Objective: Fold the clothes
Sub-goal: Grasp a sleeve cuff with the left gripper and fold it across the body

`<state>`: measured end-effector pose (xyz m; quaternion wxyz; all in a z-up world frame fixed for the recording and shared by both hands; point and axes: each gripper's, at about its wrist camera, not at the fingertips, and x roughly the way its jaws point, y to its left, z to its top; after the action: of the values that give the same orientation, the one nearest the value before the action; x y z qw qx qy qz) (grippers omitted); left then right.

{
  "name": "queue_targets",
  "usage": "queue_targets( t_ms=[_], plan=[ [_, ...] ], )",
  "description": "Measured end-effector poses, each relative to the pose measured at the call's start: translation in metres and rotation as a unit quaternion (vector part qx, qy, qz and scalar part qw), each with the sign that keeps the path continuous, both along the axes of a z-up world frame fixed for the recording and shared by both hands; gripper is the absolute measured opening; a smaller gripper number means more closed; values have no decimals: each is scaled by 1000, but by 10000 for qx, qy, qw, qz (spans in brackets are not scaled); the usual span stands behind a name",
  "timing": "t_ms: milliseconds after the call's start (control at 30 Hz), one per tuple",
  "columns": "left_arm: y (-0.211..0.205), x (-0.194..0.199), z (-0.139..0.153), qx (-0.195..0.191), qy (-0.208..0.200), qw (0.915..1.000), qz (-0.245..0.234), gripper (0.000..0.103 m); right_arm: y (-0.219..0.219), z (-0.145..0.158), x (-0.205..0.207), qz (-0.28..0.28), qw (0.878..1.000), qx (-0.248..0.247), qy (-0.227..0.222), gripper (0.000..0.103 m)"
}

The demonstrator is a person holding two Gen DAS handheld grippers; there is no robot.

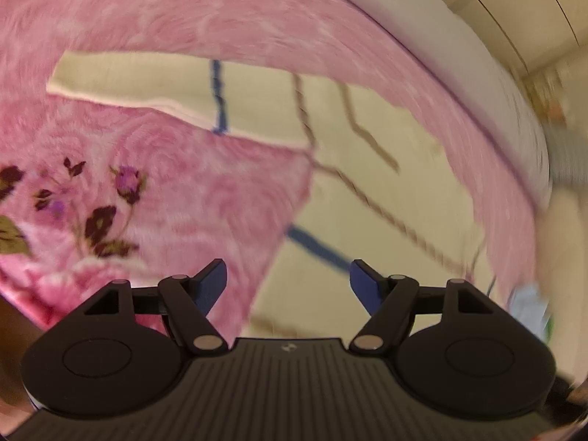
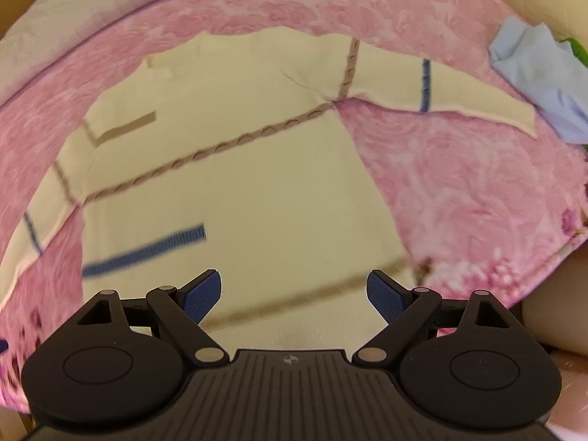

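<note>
A cream sweater (image 2: 257,169) with brown cable lines and blue stripes lies spread flat on a pink floral blanket (image 2: 459,183), both sleeves stretched out to the sides. It also shows in the left wrist view (image 1: 367,198), with one sleeve (image 1: 147,84) reaching left. My left gripper (image 1: 288,283) is open and empty, above the sweater's edge near the sleeve. My right gripper (image 2: 294,294) is open and empty, just above the sweater's hem.
The pink blanket (image 1: 183,18) covers a bed with a white mattress edge (image 1: 459,36) behind it. A crumpled light blue garment (image 2: 540,73) lies at the far right of the blanket, with something green behind it. The blanket's edge drops off at the lower right.
</note>
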<state>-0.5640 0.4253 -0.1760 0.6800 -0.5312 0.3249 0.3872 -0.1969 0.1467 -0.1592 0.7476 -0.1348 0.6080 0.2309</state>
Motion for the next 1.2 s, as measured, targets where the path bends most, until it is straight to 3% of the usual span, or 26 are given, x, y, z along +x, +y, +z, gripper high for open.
queue_targets(
  t_ms=[33, 100, 200, 467, 733, 767, 800, 833, 900, 967, 1033, 1100, 1200],
  plan=[
    [15, -8, -12, -91, -137, 9996, 243, 66, 13, -9, 4, -27, 10000, 8, 50, 89],
    [44, -29, -36, -215, -330, 9957, 842, 52, 38, -27, 12, -80, 9999, 26, 149, 89],
    [79, -62, -66, -200, -430, 9835, 1747, 35, 71, -52, 19, -80, 9996, 37, 262, 89],
    [135, -124, -121, -60, -763, 9459, 3154, 35, 110, -92, 30, 8, 9993, -334, 142, 89],
    [149, -139, -154, -87, -857, 9251, 3699, 35, 106, -118, 41, -68, 9977, -658, 113, 89],
    [150, -137, -154, -30, -852, 9254, 3692, 29, 105, -119, 42, -45, 9977, -662, 116, 89],
    [152, -135, -154, 26, -847, 9258, 3684, 4, 104, -120, 44, -28, 9978, -645, 116, 89],
    [154, -129, -149, 153, -816, 9297, 3589, 3, 103, -120, 45, -11, 9980, -627, 115, 89],
    [158, -108, -128, 594, -757, 9454, 3115, 3, 102, -120, 49, 21, 9982, -592, 113, 89],
    [159, -74, -93, 1177, -852, 9621, 2307, 3, 96, -119, 55, -10, 9986, -515, 99, 89],
    [151, -31, -56, 1659, -1092, 9699, 1408, 3, 89, -117, 62, -62, 9989, -445, 89, 89],
    [132, 22, -23, 2003, -1409, 9684, 476, 3, 78, -114, 71, -169, 9992, -349, 87, 89],
    [90, 106, 3, 2084, -1937, 9550, -842, 5, 58, -110, 88, -342, 9991, -248, 67, 89]
  ],
)
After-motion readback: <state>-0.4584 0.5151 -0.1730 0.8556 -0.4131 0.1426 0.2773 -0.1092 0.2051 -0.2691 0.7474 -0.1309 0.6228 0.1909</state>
